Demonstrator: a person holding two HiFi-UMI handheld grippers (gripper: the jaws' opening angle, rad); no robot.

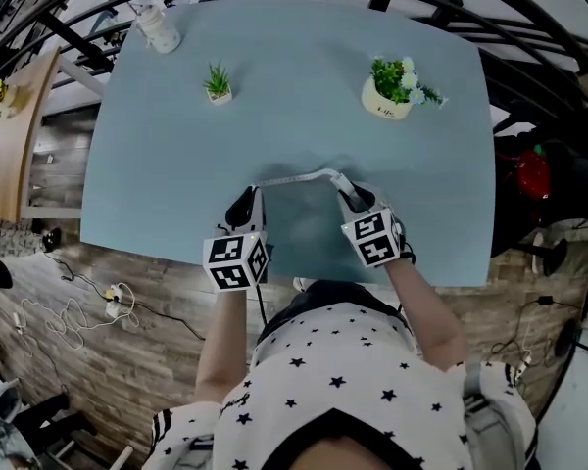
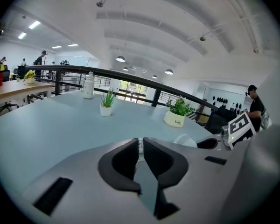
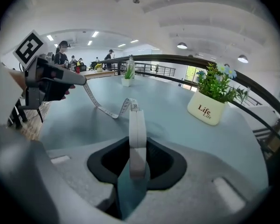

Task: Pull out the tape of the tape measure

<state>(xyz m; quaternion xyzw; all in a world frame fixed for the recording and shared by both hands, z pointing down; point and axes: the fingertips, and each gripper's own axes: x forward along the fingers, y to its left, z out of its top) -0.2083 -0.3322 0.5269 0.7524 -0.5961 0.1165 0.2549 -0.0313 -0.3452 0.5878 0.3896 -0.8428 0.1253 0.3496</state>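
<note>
Beyond the star-print shirt, mid-pull just above the table, with the left gripper pinching the tape by its end and the right gripper clamped on the white tape measure; next, probably drawing further apart, both grips firm.

Shirt: white, short-sleeved, dotted with small black stars
Sleeve hem: dark stripes
Neckline: black trim
Left hand-held gripper: pale grey shell, black tip
Right hand-held gripper: same grey and black
Left marker cube: white, black square patterns
Right marker cube: same
Pads: matte black
Cable: thin, dark
</note>
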